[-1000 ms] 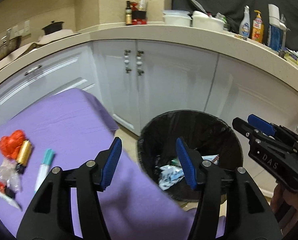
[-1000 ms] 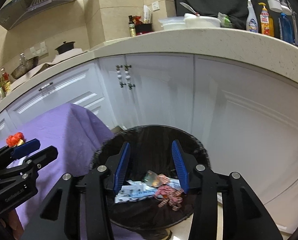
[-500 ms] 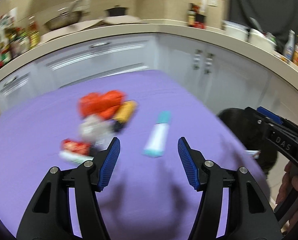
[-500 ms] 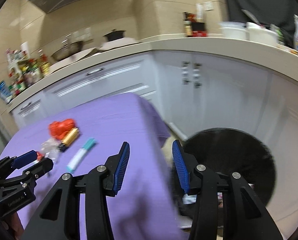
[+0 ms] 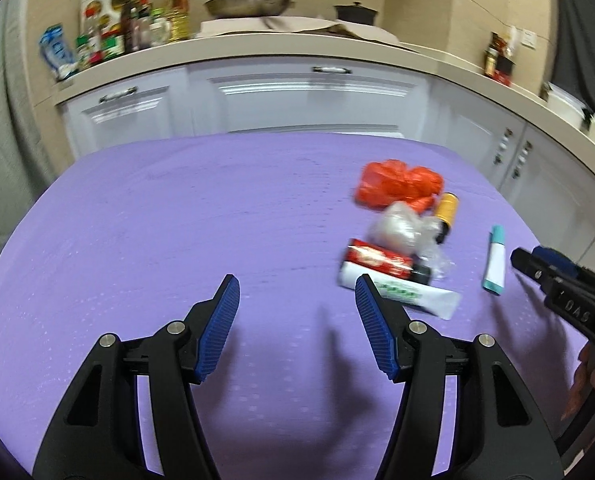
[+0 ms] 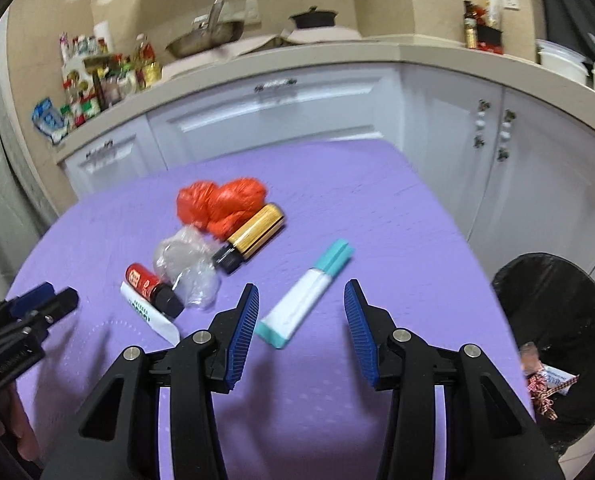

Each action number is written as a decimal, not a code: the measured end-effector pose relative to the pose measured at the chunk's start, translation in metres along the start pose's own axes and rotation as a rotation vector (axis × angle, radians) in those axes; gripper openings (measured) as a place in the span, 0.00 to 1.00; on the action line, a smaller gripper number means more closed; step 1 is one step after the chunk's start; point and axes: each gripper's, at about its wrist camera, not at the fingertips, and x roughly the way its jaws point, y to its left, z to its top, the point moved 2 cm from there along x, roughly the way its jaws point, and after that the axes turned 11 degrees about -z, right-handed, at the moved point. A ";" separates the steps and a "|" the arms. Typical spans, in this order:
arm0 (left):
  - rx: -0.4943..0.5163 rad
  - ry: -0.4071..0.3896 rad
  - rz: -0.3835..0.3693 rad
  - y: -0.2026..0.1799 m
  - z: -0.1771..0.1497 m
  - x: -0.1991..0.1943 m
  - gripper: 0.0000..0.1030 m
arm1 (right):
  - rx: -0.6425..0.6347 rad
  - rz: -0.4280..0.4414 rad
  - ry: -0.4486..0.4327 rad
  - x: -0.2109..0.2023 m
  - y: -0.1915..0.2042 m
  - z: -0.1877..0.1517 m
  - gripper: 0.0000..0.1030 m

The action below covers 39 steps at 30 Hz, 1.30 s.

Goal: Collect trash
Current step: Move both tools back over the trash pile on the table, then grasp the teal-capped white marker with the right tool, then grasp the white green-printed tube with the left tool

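Left gripper [image 5: 295,322] hovering over bare purple bench [image 5: 169,216], jaws standing spread with nothing between them. Right gripper [image 6: 299,330] hanging above the same bench [image 6: 401,224], jaws likewise spread and empty, the white tube [image 6: 305,300] with its teal cap lying just ahead of and between the blue pads [image 6: 241,330], not touching them.

Trash sitting in a loose cluster on the cloth: red bag [image 6: 219,204] crumpled at the far end, gold bottle [image 6: 251,238] with a black cap lying against it, clear wrap [image 6: 187,266] bunched just beside that, red bottle [image 6: 147,284] resting across a white sachet [image 6: 149,316] with green print. Tube lying apart from the cluster, on its right in the right wrist view.

From the left wrist, the same heap appearing off to the right: red bag [image 5: 397,188], gold bottle [image 5: 445,210], wrap [image 5: 403,230], red bottle [image 5: 379,260], sachet [image 5: 413,294] partly hiding behind the right pad, tube [image 5: 495,260] near the right gripper [image 5: 537,260] coming in at the edge, a hand [image 5: 589,380] showing under it.

Bin [image 6: 557,320] with a black liner standing on the floor past the bench's right edge, scraps lying inside. Left gripper [image 6: 37,304] showing at the left edge of the right wrist view. White cabinets [image 5: 297,100] running behind.
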 end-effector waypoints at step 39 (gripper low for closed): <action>-0.028 0.083 -0.125 -0.029 -0.013 0.025 0.58 | -0.022 -0.058 0.066 0.003 -0.026 -0.013 0.22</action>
